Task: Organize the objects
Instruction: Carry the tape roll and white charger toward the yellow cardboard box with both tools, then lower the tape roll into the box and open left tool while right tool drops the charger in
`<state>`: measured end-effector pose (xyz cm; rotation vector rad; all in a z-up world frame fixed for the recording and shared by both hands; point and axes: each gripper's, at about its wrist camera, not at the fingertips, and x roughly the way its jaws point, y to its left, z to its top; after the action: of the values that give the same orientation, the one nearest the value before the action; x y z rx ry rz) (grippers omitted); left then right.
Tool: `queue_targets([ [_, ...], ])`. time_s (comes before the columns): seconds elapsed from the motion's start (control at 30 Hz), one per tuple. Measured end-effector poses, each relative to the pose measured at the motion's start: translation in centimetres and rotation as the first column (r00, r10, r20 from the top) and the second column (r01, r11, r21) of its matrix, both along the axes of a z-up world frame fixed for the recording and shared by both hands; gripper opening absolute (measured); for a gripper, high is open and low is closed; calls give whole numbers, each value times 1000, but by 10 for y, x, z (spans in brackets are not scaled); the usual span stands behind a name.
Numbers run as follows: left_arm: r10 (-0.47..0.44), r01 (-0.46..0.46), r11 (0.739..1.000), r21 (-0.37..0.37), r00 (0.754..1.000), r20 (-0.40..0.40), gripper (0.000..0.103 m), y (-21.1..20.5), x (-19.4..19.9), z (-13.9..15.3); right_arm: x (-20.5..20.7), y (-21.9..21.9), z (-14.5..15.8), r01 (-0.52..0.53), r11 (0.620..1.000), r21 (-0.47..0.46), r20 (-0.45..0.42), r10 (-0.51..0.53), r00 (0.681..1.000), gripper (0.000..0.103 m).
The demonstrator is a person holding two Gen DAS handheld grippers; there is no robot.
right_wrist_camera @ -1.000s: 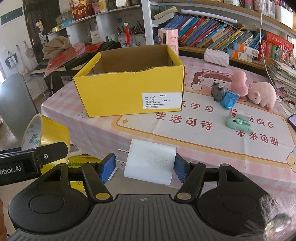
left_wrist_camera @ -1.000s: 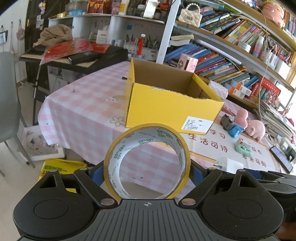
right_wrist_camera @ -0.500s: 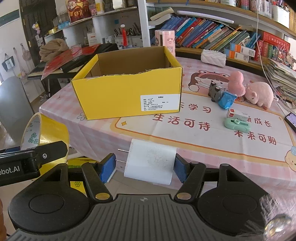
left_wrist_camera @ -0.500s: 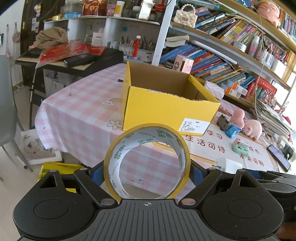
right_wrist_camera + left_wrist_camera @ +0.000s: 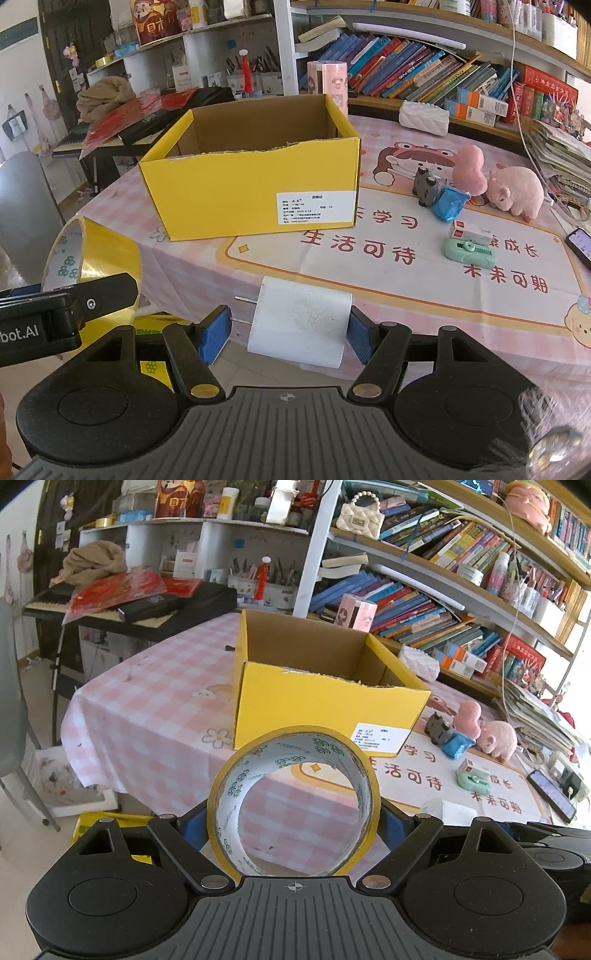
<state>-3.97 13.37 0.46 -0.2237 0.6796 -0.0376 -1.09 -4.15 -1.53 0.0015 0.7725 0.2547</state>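
Note:
My left gripper (image 5: 293,825) is shut on a yellow tape roll (image 5: 364,771), held upright in front of the table's edge. The roll also shows in the right wrist view (image 5: 103,254). My right gripper (image 5: 290,328) is shut on a white plug adapter (image 5: 301,323), its prongs pointing left. The adapter also shows in the left wrist view (image 5: 448,808). An open yellow cardboard box (image 5: 221,188) stands on the pink checked tablecloth (image 5: 155,701) ahead of both grippers; it also shows in the left wrist view (image 5: 317,709).
Right of the box lie a grey toy (image 5: 424,182), a blue toy (image 5: 448,206), pink plush toys (image 5: 517,190), a green stapler-like item (image 5: 469,253) and a phone (image 5: 580,242). Bookshelves (image 5: 424,602) stand behind. A keyboard (image 5: 155,609) and grey chair (image 5: 26,199) are left.
Both grippers have drawn back and risen slightly, so the box and table look a little farther and lower. Both grips are unchanged.

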Motion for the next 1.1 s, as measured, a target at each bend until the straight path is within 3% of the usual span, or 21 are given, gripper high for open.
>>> queue_targets([
  [0.27,4,-6,1000,25,997,71,89,1,12,14,12,6,5,-30,1000,6,33,29,999,64],
  [0.67,14,-26,998,64,983,183,89,-4,71,43,69,4,45,-65,998,4,204,62,977,64],
  [1.1,44,-62,993,96,983,180,89,-28,149,42,167,-11,56,-118,993,-7,250,116,961,64],
])
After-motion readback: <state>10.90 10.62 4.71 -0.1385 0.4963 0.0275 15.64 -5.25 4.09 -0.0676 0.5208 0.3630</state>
